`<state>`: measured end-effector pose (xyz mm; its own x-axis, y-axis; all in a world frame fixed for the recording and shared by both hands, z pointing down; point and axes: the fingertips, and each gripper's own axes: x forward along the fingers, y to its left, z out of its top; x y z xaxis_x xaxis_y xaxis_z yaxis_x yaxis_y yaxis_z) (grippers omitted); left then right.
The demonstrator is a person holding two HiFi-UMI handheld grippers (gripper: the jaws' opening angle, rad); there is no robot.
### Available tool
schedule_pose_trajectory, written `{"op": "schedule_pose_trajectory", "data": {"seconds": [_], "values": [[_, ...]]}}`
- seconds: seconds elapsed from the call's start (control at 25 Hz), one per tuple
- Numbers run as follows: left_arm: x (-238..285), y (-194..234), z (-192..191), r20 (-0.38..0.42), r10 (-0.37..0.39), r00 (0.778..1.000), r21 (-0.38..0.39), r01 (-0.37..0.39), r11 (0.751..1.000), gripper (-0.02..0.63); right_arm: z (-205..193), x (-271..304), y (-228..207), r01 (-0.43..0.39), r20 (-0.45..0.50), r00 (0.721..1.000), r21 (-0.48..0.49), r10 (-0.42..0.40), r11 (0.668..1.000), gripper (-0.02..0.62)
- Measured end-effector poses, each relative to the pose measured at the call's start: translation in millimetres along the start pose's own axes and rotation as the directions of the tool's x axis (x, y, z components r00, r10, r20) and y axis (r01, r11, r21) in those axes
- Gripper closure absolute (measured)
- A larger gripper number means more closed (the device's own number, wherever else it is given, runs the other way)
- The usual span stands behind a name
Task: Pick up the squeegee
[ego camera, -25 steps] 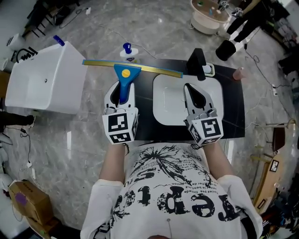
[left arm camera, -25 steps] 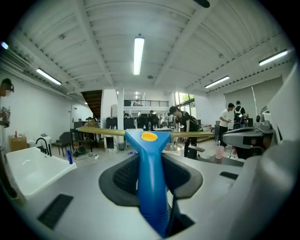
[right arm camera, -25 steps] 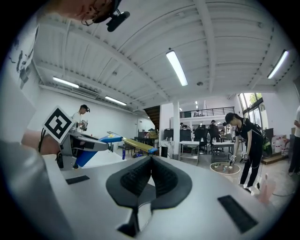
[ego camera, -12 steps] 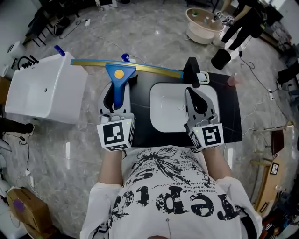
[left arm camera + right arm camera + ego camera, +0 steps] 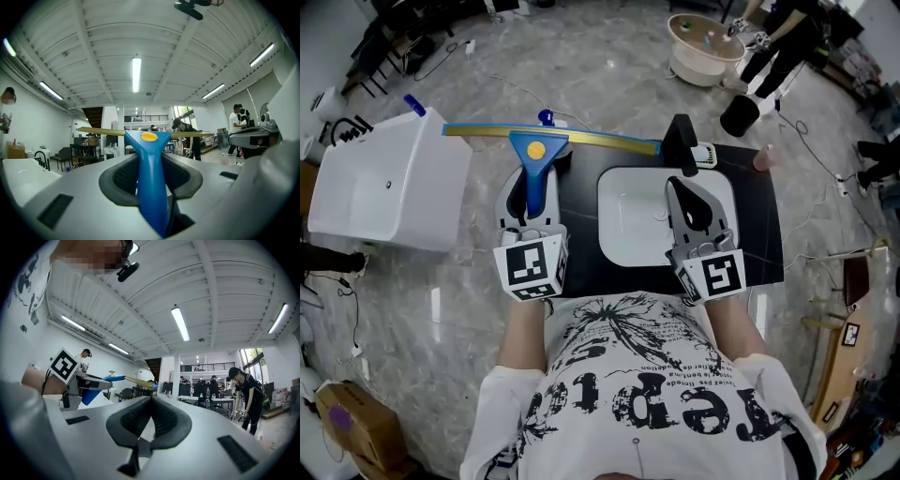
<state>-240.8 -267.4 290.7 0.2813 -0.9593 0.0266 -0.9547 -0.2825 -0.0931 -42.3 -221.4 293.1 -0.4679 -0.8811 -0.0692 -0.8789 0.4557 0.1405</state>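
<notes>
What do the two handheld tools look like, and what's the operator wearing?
Left tool and right tool: pale grey shells, black ribbed pads, and a rear cube of black-and-white square markers on each. The operator wears a white T-shirt with black print.

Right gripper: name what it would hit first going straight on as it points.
Nothing near, it seems: the right gripper aims level into open room; the tap probably sits below its line.
</notes>
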Motion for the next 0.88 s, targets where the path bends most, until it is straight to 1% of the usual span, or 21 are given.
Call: {"op": "schedule_pose_trajectory", "data": {"seconds": [0.56, 0.88], "values": [[9, 1, -23, -0.056, 0.005, 0.998, -0.027, -0.006, 1.000, 0.466, -12, 6, -5, 0.013, -0.014, 1.000, 0.051, -0.012, 0.999, 0.583], [5, 6, -28, -0.069, 0.005, 0.998, -0.038, -0.008, 0.999, 0.466, -15, 8, 1, 0.019, -0.025, 1.000, 0.046, -0.018, 0.999, 0.583]]}}
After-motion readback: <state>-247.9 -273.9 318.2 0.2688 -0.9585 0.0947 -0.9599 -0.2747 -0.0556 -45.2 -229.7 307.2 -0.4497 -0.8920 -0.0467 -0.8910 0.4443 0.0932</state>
